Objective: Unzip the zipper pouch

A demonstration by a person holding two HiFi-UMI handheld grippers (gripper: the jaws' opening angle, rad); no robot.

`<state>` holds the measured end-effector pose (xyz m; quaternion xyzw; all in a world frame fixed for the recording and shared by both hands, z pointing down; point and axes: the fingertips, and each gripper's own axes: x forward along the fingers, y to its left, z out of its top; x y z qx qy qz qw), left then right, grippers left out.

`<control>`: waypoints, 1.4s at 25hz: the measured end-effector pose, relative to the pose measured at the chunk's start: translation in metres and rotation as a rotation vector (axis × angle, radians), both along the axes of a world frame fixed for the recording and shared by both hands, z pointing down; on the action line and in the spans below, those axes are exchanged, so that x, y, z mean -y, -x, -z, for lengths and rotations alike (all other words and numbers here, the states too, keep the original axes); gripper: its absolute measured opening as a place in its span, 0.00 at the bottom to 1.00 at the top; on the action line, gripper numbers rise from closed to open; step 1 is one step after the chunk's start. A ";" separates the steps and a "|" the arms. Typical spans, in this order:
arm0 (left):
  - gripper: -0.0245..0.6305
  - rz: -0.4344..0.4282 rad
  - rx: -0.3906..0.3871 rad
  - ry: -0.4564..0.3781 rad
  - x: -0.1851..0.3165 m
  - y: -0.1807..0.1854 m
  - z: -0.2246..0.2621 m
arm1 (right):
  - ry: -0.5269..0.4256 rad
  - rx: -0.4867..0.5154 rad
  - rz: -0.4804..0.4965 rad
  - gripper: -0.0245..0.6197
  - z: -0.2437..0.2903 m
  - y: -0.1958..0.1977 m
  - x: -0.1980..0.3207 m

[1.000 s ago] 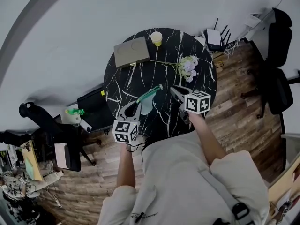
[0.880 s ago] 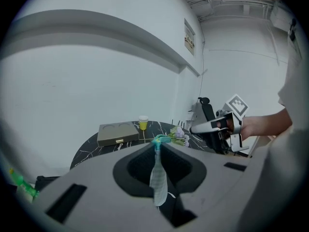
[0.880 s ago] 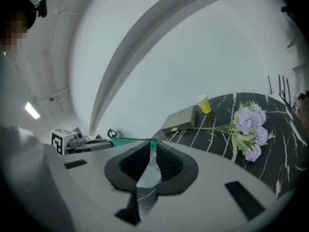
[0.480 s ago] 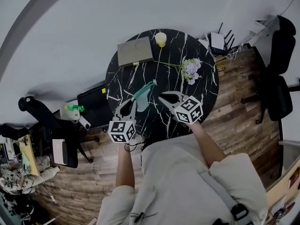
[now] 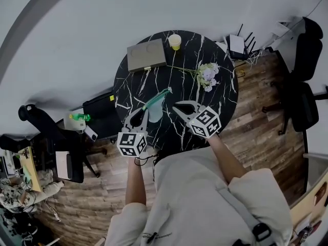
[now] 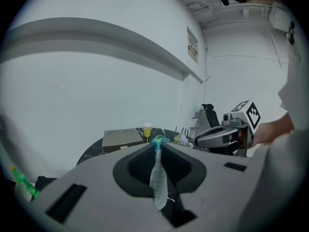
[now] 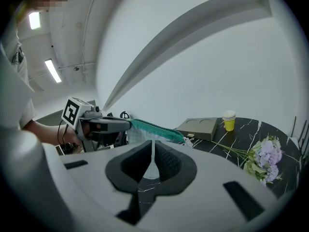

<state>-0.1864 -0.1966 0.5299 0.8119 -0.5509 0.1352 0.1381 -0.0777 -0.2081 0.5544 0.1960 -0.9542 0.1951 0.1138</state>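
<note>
The zipper pouch (image 5: 156, 105) has a teal zipper along its top and a pale mesh body. It hangs above the round black marble table (image 5: 220, 101). My left gripper (image 5: 145, 111) is shut on one end of the zipper edge. In the left gripper view the pouch (image 6: 158, 175) dangles edge-on between the pads. My right gripper (image 5: 176, 106) points at the pouch from the right, a short gap away. Its jaws have just been closing and now stand together with nothing between them. In the right gripper view the zipper (image 7: 153, 127) runs across just beyond the right gripper (image 7: 152, 144).
At the far side of the table lie a flat grey box (image 5: 146, 55) and a yellow cup (image 5: 175, 41). A bunch of pale flowers (image 5: 207, 76) lies at the right. Office chairs stand on the wooden floor on both sides.
My right gripper has swung left toward the pouch and rolled, so its marker cube shows another face. Its jaws have narrowed. The left gripper and pouch have barely shifted.
</note>
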 end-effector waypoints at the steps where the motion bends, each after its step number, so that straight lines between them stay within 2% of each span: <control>1: 0.12 -0.003 -0.001 -0.001 -0.001 -0.001 0.000 | -0.001 -0.001 -0.002 0.08 0.000 0.000 0.000; 11: 0.12 -0.042 0.040 0.008 -0.011 -0.003 -0.003 | -0.015 -0.008 -0.003 0.05 0.000 0.002 -0.003; 19: 0.12 -0.033 0.027 0.007 -0.016 -0.002 -0.004 | -0.035 -0.038 -0.014 0.05 -0.003 0.003 -0.006; 27: 0.12 -0.026 0.023 -0.002 -0.017 0.001 -0.003 | -0.035 -0.091 -0.065 0.05 -0.011 -0.008 0.000; 35: 0.12 -0.026 0.014 0.003 -0.020 0.002 -0.006 | -0.038 -0.096 -0.067 0.05 -0.011 -0.007 0.000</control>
